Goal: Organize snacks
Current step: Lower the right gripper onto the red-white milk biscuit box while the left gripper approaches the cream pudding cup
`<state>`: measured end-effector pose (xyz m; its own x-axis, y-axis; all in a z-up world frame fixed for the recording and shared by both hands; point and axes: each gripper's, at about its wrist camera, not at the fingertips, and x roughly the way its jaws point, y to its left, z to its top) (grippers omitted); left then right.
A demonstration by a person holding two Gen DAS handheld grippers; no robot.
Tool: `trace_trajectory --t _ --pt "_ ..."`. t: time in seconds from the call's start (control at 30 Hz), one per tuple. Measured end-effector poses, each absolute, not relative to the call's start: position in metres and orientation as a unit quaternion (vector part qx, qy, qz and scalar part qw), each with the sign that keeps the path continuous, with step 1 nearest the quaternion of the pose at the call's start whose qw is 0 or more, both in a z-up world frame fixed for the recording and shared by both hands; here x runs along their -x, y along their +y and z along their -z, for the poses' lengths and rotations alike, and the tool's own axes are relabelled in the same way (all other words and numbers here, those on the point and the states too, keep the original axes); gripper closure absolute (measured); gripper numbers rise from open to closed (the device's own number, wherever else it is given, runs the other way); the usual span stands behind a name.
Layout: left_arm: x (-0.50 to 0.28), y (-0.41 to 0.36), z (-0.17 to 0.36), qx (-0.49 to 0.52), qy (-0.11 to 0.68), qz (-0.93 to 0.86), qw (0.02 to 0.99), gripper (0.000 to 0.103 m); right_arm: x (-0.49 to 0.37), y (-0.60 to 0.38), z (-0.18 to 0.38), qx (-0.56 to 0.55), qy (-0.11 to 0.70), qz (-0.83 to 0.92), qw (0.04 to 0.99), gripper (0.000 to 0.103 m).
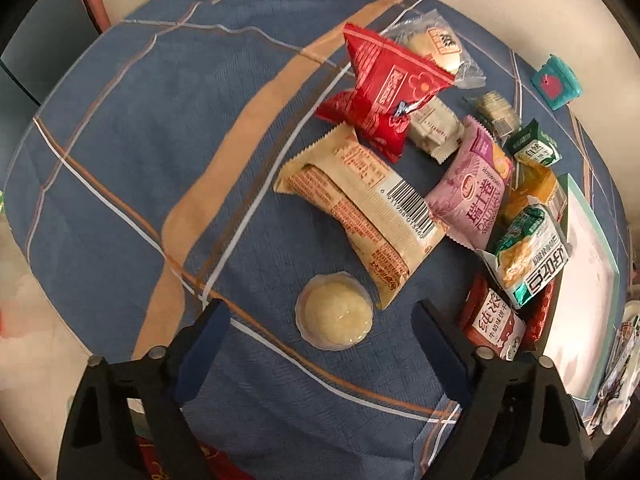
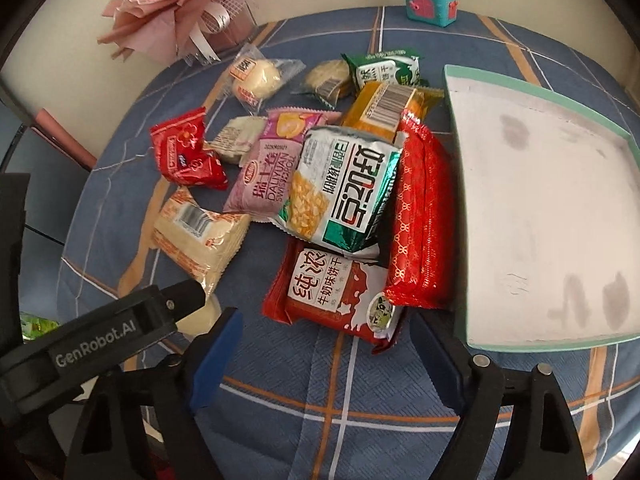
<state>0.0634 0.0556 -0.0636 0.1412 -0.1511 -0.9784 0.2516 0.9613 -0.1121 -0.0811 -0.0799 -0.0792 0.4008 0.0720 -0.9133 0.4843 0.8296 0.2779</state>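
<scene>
A heap of snack packs lies on the blue checked tablecloth [image 1: 120,140]. My left gripper [image 1: 320,312] points down, open, with a round pale pastry [image 1: 334,316] in clear wrap lying loose between its fingertips. A long cream pack [image 1: 360,208] lies just beyond it. My right gripper [image 2: 324,320] is open too, its tips either side of the near end of a red biscuit pack [image 2: 332,292]. On that pack rests a green and white corn snack bag [image 2: 344,188], and a shiny red pack [image 2: 420,216] lies against the white tray [image 2: 540,220].
The teal-rimmed tray [image 1: 588,280] holds nothing. A pink paper bouquet [image 2: 176,12] and a small teal box [image 2: 430,0] stand at the table's far edge. One finger [image 2: 184,296] of the left gripper crosses the right wrist view at lower left.
</scene>
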Motion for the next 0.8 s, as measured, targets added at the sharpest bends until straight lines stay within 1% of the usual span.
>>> trace_trajectory --t 0.43,0.57,0.63,0.77,0.8 --pt "-0.077 0.058 0.104 -0.036 0.667 0.12 0.734 0.014 0.06 -0.079 0.101 -0.238 0.556 0.147 0.783 0.017" --pt "-0.079 0.058 0.114 -0.04 0.671 0.119 0.731 0.014 0.056 -0.079 0.104 -0.231 0.556 0.151 0.784 0.024" --pt "-0.078 0.056 0.118 -0.046 0.671 0.118 0.731 0.017 0.059 -0.079 0.101 -0.226 0.555 0.155 0.785 0.032" --pt "-0.074 0.049 0.127 -0.057 0.67 0.116 0.731 0.022 0.064 -0.078 0.098 -0.22 0.556 0.151 0.787 0.034" --pt "-0.073 0.048 0.129 -0.062 0.67 0.116 0.731 0.025 0.066 -0.078 0.097 -0.217 0.557 0.15 0.788 0.034"
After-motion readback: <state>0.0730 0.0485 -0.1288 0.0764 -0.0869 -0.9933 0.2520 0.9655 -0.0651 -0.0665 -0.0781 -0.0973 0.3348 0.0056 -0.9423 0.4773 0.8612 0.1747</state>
